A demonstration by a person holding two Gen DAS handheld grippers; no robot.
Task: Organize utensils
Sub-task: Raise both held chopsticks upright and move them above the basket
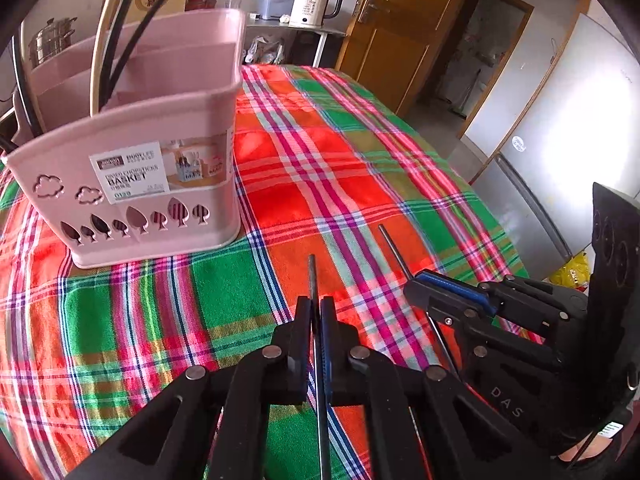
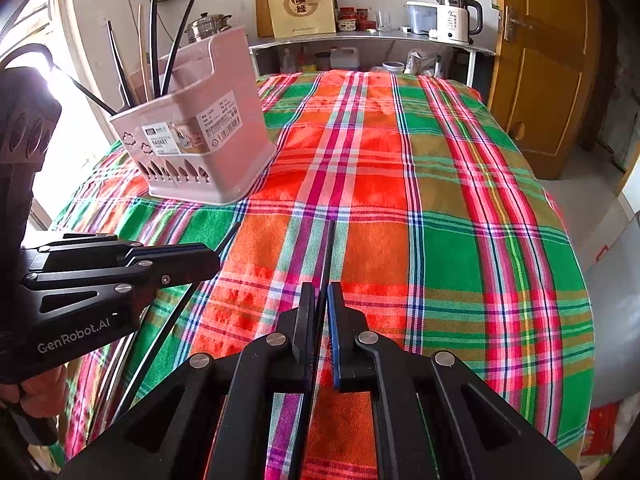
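1. Left wrist view: your left gripper (image 1: 316, 312), bottom centre, is pinched on a dark chopstick (image 1: 312, 276) whose tip pokes out ahead over the plaid cloth (image 1: 360, 152). The pink basket (image 1: 160, 128) stands at the upper left (chopsticks already in it). At lower right, your right gripper (image 1: 416, 284) pinches a second chopstick (image 1: 394, 250).

2. Right wrist view: your right gripper (image 2: 322, 300), bottom centre, is clamped on its chopstick (image 2: 329, 256). Your left gripper (image 2: 212, 258), at mid left, grips its own chopstick (image 2: 229, 237). The basket (image 2: 208, 136) sits at the upper left.
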